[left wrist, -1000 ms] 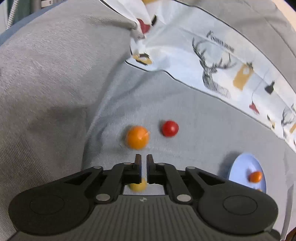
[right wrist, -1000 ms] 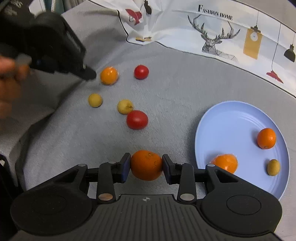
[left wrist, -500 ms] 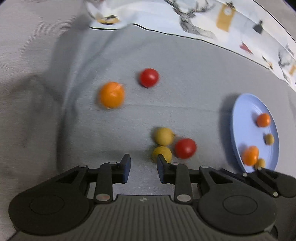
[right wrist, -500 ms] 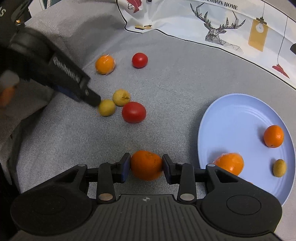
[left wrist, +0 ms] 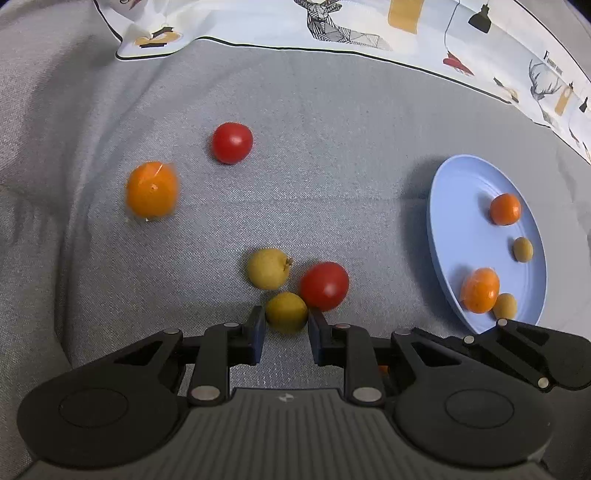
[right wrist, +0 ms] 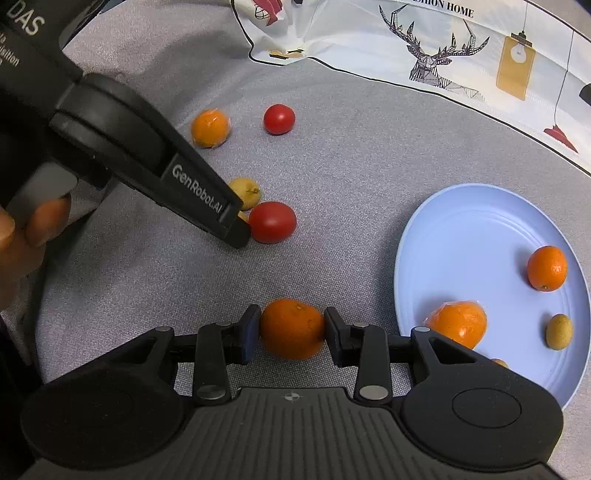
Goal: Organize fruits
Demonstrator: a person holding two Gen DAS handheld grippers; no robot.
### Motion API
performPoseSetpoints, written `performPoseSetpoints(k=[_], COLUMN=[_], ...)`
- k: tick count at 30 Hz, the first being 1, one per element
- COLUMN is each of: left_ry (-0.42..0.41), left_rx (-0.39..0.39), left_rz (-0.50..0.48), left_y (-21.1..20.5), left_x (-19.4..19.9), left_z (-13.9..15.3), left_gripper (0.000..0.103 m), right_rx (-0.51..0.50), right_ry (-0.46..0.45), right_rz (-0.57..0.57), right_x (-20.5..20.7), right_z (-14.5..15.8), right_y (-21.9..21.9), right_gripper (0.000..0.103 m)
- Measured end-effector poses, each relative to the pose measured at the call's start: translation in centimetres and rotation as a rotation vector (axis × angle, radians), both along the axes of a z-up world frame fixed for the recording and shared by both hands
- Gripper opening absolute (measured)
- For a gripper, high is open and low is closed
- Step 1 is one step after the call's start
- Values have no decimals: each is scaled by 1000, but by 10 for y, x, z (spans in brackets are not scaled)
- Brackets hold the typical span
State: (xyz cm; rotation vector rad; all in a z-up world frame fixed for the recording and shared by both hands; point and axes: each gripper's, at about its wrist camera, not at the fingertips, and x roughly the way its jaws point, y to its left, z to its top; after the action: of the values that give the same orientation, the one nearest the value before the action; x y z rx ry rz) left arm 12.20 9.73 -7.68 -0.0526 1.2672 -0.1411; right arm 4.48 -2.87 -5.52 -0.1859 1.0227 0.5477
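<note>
My left gripper (left wrist: 286, 334) is open, its fingertips on either side of a small yellow fruit (left wrist: 286, 311) that lies on the grey cloth. A second yellow fruit (left wrist: 267, 268) and a red tomato (left wrist: 324, 285) touch it from behind. My right gripper (right wrist: 291, 332) is shut on an orange (right wrist: 291, 328), left of the blue plate (right wrist: 480, 236). The plate holds two oranges (right wrist: 546, 267) and small yellow fruits (right wrist: 559, 331). Another orange (left wrist: 151, 194) and a red tomato (left wrist: 232, 143) lie farther back on the left.
A white printed cloth (left wrist: 369, 26) with deer and lamp drawings covers the back. The grey cloth (left wrist: 332, 129) rises in folds at the left. In the right wrist view the left gripper's body (right wrist: 147, 162) and a hand cross the left side.
My left gripper has opened and moved back and right, from the far orange to the near yellow fruit. My right gripper has kept hold of its orange and edged toward the plate.
</note>
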Motion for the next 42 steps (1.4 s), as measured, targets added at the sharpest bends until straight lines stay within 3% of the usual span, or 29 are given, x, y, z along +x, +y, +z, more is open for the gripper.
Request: performPoseSetpoints(k=[6, 20, 24, 31, 37, 42], left_ry=[-7, 2, -12, -114, -313, -359], left_rx=[23, 65, 56, 48, 42, 83], left_rz=[47, 14, 28, 82, 176, 165], left_y=[8, 3, 3, 7, 1, -16], left_x=[-1, 0, -2, -16, -42, -40], left_z=[3, -1, 2, 26, 63, 68], left_gripper=[27, 28, 27, 27, 27, 27], right_rx=[22, 1, 3, 76, 108, 116], right_ry=[-19, -11, -45, -177, -292, -339], right_rz=[-21, -20, -31, -80, -109, -159], right_x=[1, 2, 0, -7, -13, -11], right_z=[3, -1, 4, 36, 58, 70], right_y=[-2, 3, 1, -15, -36, -60], right_gripper=[39, 39, 38, 38, 38, 38])
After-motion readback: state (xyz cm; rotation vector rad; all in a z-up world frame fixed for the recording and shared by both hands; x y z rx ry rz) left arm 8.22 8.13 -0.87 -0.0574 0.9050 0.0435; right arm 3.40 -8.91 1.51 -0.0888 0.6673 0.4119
